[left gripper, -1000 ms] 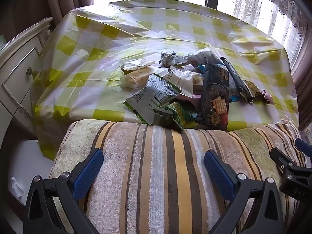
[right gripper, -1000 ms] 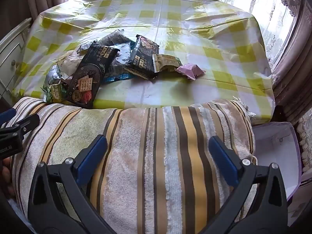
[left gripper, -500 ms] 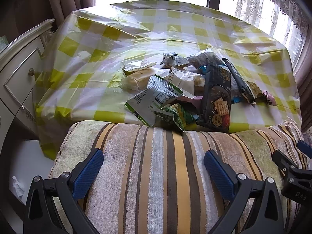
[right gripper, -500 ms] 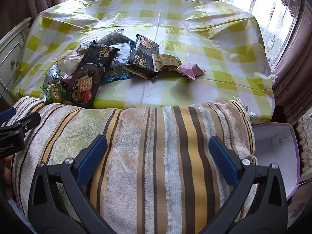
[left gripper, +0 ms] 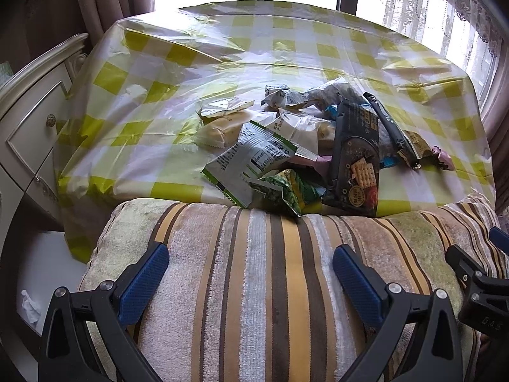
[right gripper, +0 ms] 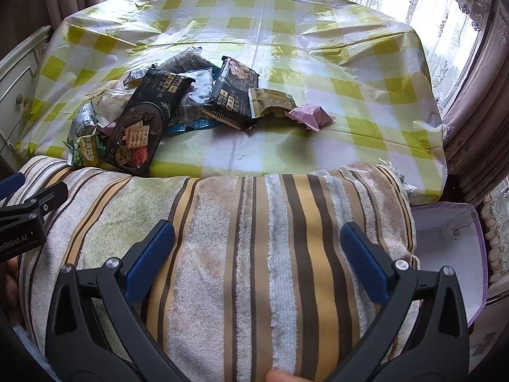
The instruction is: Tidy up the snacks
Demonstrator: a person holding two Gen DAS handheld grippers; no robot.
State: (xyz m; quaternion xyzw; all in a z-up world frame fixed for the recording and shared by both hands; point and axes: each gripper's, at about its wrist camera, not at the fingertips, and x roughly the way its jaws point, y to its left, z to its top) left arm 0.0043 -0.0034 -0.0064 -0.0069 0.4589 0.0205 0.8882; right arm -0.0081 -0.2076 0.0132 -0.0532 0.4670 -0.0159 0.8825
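Note:
A heap of snack packets lies on the yellow-checked tablecloth (left gripper: 152, 102) near its front edge. A black cracker pack (left gripper: 358, 165) (right gripper: 140, 127) leans at the front, with a white-and-green packet (left gripper: 251, 159) and a green crinkled bag (left gripper: 291, 191) (right gripper: 84, 151) beside it. Further right lie a second black pack (right gripper: 233, 95), an olive packet (right gripper: 270, 102) and a pink wrapper (right gripper: 310, 116). Both grippers hover over a striped cushion, short of the table. My left gripper (left gripper: 251, 273) is open and empty. My right gripper (right gripper: 257, 251) is open and empty too.
The striped plush cushion (left gripper: 270, 270) (right gripper: 254, 238) fills the foreground between me and the table. A white cabinet (left gripper: 28, 108) stands at the left. A white-and-lilac bin (right gripper: 451, 248) sits at the right. Curtains and bright windows lie behind the table.
The left wrist view has crept slightly to the left and back, so the table looks a little further off. The right view is nearly unchanged. Both grippers stay open.

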